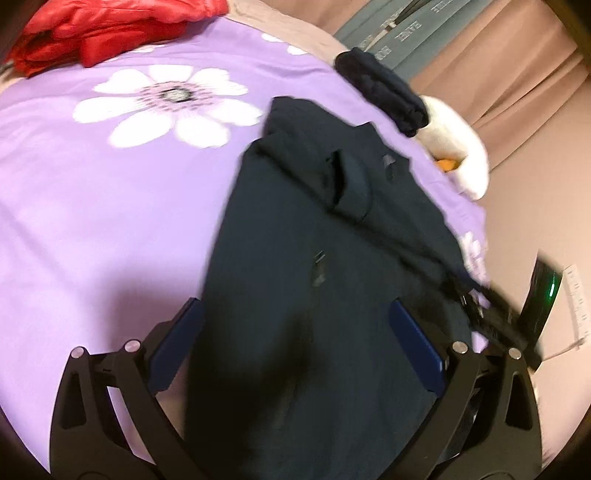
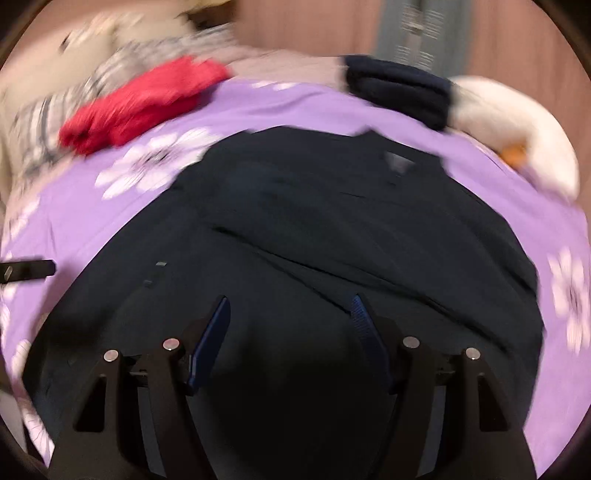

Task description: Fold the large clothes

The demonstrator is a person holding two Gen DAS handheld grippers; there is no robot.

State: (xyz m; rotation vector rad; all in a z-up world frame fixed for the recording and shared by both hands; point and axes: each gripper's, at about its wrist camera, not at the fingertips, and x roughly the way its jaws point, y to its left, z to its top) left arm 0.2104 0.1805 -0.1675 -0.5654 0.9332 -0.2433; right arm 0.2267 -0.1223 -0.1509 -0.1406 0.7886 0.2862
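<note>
Both the left claw (image 1: 295, 325) and right claw (image 2: 290, 325) hang spread above a dark navy garment (image 2: 332, 229) lying just ahead on the purple floral bed (image 1: 92, 221); each should probably pinch one hem corner before lifting evenly.

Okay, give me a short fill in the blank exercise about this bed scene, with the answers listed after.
1. The dark navy garment lies on a ____ bedsheet printed with white flowers.
2. The crumpled garment at the far side of the bed is ____.
3. The left gripper and the right gripper both have their jaws ____.

Answers: purple; red; open
</note>
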